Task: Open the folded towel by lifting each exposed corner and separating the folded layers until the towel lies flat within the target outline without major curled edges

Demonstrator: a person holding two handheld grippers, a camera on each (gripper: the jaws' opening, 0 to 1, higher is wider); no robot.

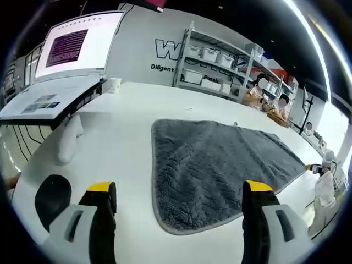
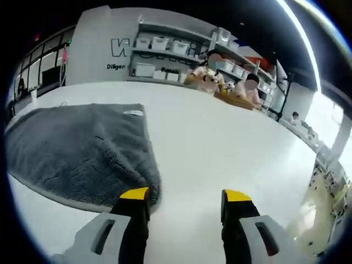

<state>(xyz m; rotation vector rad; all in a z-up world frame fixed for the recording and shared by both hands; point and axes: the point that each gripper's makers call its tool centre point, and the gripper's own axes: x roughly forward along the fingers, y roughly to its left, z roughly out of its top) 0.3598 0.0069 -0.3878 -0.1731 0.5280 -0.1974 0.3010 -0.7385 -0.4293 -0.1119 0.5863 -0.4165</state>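
Although the wall lettering (image 1: 165, 49) at upper centre of the left gripper view is partly hidden by shelving (image 1: 214, 60), a large "W" and "Diligent" below it can be read. Lower down, the left gripper (image 1: 179, 198) has its jaws spread wide, holding nothing, framing the near rounded corner of the grey towel (image 1: 220, 165), which stretches toward the right edge across the white table (image 1: 121, 137). Seen from the right gripper view, the right gripper (image 2: 184, 201) is likewise wide and empty, its left jaw just beside the towel's edge.
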